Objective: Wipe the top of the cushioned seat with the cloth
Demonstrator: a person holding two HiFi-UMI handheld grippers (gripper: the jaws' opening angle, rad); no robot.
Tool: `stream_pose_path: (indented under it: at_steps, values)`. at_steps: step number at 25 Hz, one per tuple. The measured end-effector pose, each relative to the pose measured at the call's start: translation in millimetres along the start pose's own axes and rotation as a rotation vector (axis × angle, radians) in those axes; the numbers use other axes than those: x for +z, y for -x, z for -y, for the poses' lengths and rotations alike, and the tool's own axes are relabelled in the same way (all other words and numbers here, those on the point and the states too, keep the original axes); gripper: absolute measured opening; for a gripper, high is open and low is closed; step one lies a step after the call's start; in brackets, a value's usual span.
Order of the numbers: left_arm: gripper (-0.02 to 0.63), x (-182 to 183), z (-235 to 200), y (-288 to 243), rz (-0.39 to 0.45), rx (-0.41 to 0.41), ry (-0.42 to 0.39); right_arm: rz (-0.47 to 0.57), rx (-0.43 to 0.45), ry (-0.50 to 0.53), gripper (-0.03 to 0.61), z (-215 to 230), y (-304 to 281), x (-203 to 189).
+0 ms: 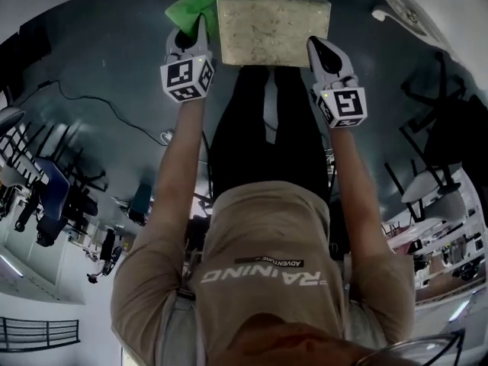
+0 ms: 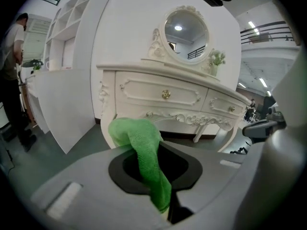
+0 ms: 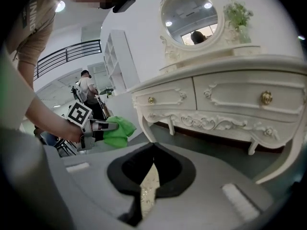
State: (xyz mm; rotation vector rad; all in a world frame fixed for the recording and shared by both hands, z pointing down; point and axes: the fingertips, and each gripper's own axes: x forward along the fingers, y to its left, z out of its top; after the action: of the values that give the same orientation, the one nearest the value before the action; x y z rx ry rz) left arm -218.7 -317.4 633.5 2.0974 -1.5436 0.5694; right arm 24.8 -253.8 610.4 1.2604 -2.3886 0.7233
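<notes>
the left gripper is clenched on the green cloth, which bunches just beside the left edge of the seat. the right gripper has its tips pressed together at the seat's right edge, gripping nothing.

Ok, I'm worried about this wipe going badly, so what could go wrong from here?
1. The left claw pinches only a narrow fold of the cloth; dragging might pull it free.
2. The cloth hangs at the left edge of the cushioned seat, so a stroke could miss the top.
3. The right claw is shut and empty at the seat's right edge, so the seat might shift.
</notes>
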Motion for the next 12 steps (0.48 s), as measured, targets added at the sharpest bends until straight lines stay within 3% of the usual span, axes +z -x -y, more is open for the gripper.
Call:
stream_pose_path:
  at_steps: [5,12]
  values:
    - [0.048,-63.3,-25.7,-45.3,-0.063,0.018,0.032,-0.062,-0.009,-0.045,0.002,4.9,-22.8,-60.6]
    - [0.048,-129.7,-66.3,-102.8,-0.134,0.056,0.058,-0.097,-0.011,-0.091,0.002,12.0,-69.0,-114.2]
